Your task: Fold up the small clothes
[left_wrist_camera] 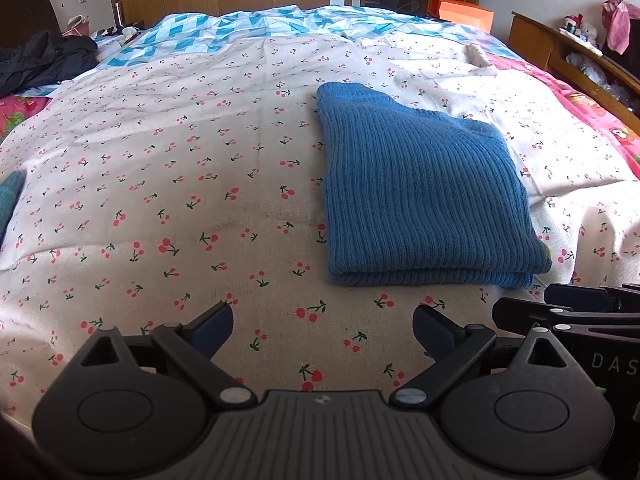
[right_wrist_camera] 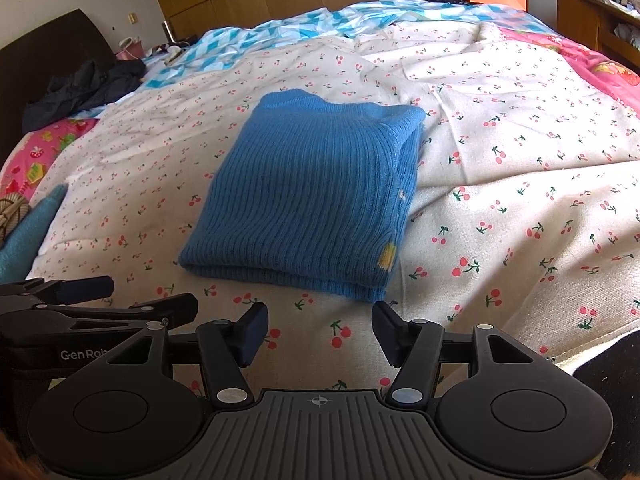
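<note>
A blue ribbed knit sweater (left_wrist_camera: 424,192) lies folded into a rectangle on the cherry-print sheet (left_wrist_camera: 180,200); it also shows in the right wrist view (right_wrist_camera: 312,196), with a small yellow patch at its near right corner. My left gripper (left_wrist_camera: 323,330) is open and empty, low over the sheet, just short of the sweater's near edge and left of it. My right gripper (right_wrist_camera: 320,330) is open and empty, right in front of the sweater's near edge. Each gripper shows at the edge of the other's view.
A teal garment (right_wrist_camera: 28,232) lies at the left edge of the bed. Dark clothing (right_wrist_camera: 84,88) is heaped at the far left. A blue-white quilt (left_wrist_camera: 248,28) covers the far end. Wooden furniture (left_wrist_camera: 560,52) stands to the right, an orange bag (left_wrist_camera: 460,12) beyond.
</note>
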Available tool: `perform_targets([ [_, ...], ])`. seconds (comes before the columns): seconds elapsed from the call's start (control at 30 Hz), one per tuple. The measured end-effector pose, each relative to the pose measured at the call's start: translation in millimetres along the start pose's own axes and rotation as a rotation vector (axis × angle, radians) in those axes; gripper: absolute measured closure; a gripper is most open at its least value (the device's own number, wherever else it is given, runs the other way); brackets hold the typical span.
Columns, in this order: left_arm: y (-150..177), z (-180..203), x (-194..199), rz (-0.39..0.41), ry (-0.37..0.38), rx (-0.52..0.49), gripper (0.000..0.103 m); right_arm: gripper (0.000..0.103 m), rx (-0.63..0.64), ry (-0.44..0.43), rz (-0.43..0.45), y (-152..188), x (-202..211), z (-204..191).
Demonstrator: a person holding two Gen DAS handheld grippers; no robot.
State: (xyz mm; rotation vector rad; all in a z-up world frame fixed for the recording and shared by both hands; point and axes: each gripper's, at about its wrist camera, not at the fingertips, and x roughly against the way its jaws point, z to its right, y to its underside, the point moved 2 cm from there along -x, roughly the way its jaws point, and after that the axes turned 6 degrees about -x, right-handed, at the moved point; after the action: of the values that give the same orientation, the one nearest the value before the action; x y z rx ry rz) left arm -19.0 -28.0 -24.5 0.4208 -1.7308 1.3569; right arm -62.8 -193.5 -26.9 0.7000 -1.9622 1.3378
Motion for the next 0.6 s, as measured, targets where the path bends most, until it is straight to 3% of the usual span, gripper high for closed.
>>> perform_targets([
  [0.6,-2.6,3.9,-0.8,-0.017,-0.018,-0.019,0.002,0.045,-0.017,0.000,-0.012,1.6,0.1,3.0],
])
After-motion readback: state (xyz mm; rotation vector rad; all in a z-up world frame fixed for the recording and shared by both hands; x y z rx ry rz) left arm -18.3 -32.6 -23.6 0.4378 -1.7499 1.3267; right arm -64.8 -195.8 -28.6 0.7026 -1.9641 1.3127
